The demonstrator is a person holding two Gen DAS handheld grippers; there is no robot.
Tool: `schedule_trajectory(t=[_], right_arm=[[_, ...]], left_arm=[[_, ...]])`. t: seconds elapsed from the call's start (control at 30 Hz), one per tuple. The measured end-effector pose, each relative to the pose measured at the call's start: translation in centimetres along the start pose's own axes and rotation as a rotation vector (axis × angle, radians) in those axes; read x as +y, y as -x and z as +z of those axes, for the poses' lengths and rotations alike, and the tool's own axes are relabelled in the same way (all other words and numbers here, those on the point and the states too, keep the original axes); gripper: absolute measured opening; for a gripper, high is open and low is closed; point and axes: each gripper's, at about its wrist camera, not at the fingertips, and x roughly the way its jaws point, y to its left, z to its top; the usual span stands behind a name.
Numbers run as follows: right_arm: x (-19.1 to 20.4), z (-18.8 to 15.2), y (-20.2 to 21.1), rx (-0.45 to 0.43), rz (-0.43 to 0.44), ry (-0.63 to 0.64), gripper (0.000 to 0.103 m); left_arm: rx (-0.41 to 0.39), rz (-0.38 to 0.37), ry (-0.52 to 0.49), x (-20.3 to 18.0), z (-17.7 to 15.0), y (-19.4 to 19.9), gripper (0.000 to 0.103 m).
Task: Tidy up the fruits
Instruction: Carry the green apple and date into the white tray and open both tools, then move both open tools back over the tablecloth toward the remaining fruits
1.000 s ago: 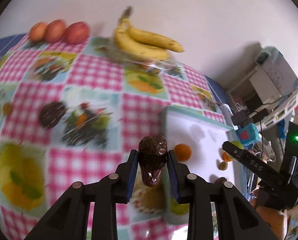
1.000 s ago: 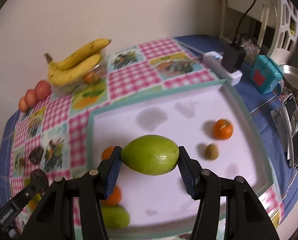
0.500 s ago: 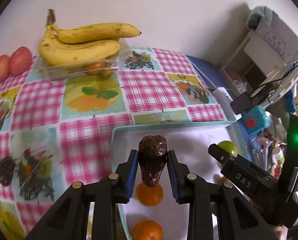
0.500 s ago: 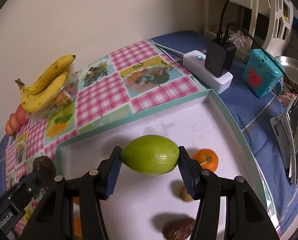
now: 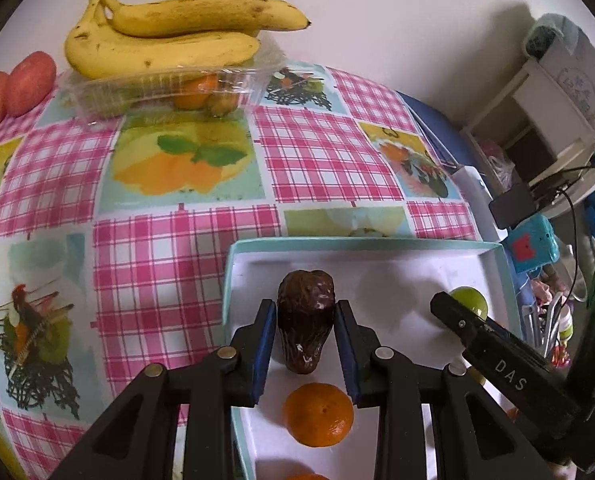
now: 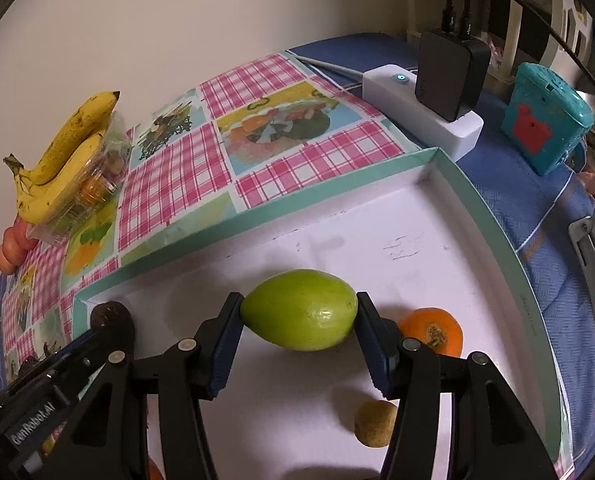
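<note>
Fruits are held in both grippers over a white tray [image 5: 497, 276] with a teal rim. A dark brown wrinkled fruit [image 5: 305, 326] is pinched between the blue pads of the left gripper [image 5: 306, 344], above the tray's near-left corner; an orange [image 5: 318, 414] is seen below it. A green oval fruit [image 6: 299, 315] is clamped sideways by the right gripper [image 6: 299, 336], with a second orange [image 6: 431, 330] just right of it and a small yellowish fruit [image 6: 375, 423] lower down. Bananas [image 5: 169, 36] are stacked on a clear container [image 5: 165, 88] far ahead on the checked tablecloth [image 5: 177, 240].
</note>
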Motion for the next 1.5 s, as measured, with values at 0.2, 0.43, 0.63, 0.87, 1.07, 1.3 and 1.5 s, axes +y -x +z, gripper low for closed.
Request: schedule_trajectory(t=[0.2,0.43,0.63,0.87,1.07,1.3,1.5], right_arm=[[0.0,0.0,0.1,0.014,-0.005,0.0,0.057],[0.7,-0.1,1.1,0.025,-0.011,0.025,0.058],[1.5,-0.5,3.7,-0.004,-0.003,0.044,0.058],[3.2,-2.6,6.1,-0.028,-0.028,0.077,0.069],[6.0,-5.4,6.6,-0.012,-0.05,0.162,0.091],[8.8,-9.3,7.5,-0.024,-0.038,0.259,0.092],[10.6,-11.5,8.2,-0.036,-0.029,0.315,0.093]], left_arm=[[0.004,0.001,0.015,0.0,-0.2,1.1,0.033],[-0.008,-0.069,0.092,0.8,-1.9,4.3,0.06],[-0.057,-0.022,0.133,3.1,-4.2,7.8,0.078],[-0.109,0.25,0.132,7.4,-7.0,10.9,0.1],[-0.115,0.349,0.197,11.8,-9.2,12.8,0.103],[-0.123,0.396,0.208,13.7,-10.3,14.4,0.103],[-0.126,0.403,0.179,14.7,-10.6,15.6,0.103]])
